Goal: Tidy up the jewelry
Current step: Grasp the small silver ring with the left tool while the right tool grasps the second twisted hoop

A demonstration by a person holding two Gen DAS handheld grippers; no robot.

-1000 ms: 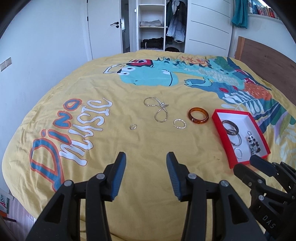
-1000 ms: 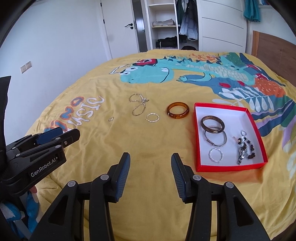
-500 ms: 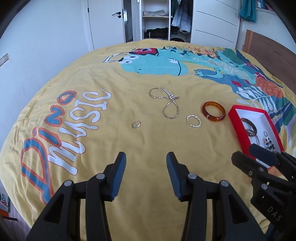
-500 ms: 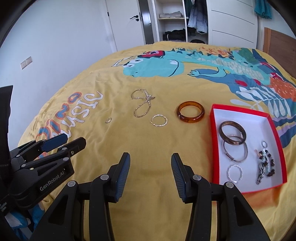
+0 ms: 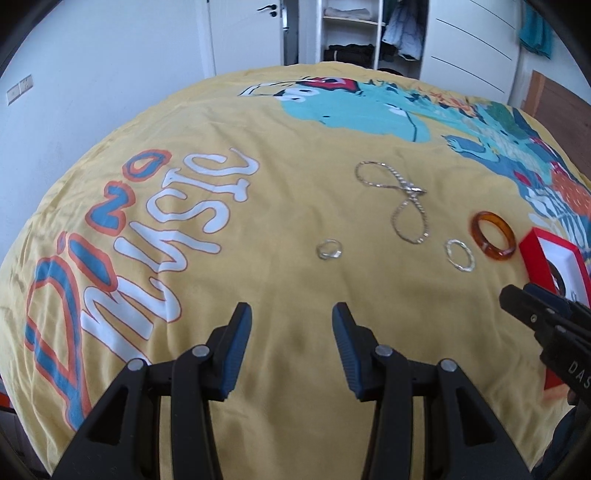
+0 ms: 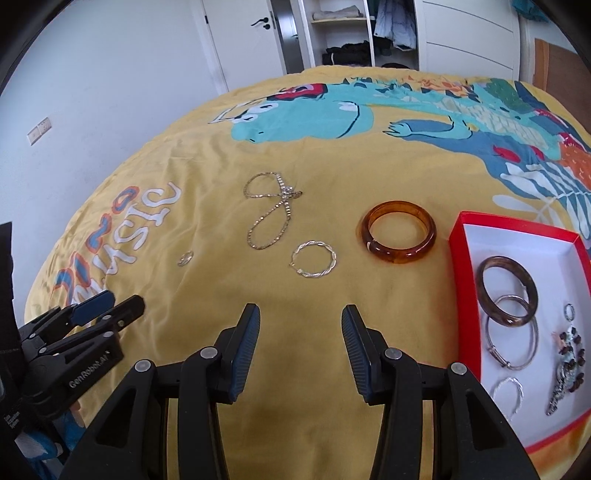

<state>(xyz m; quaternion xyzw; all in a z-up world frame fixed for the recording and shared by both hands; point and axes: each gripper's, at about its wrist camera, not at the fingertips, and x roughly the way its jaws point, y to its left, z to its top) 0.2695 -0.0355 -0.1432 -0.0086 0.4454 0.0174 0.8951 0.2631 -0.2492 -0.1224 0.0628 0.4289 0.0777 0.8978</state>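
On the yellow bedspread lie a small silver ring [image 5: 328, 250] [image 6: 185, 258], a chain necklace [image 5: 404, 201] [image 6: 271, 210], a twisted silver hoop [image 5: 460, 254] [image 6: 314, 259] and an amber bangle [image 5: 493, 235] [image 6: 399, 232]. A red box [image 6: 461, 258] [image 5: 533, 254] with a white inside holds a dark bangle [image 6: 506, 291], silver hoops and a beaded piece. My left gripper [image 5: 291, 317] is open, short of the ring. My right gripper [image 6: 300, 317] is open, just short of the hoop. Nothing is between either pair of fingers.
The bedspread carries a dinosaur print and large lettering [image 5: 147, 240]. Behind the bed stand a white door [image 6: 251, 33] and an open wardrobe [image 6: 354, 33]. A wooden headboard [image 5: 561, 99] is at the right. The bed's edge falls away at the left.
Both grippers have moved forward and down toward the loose jewelry, which now looks larger and closer. Their jaws have kept the same spacing. Nothing was picked up.
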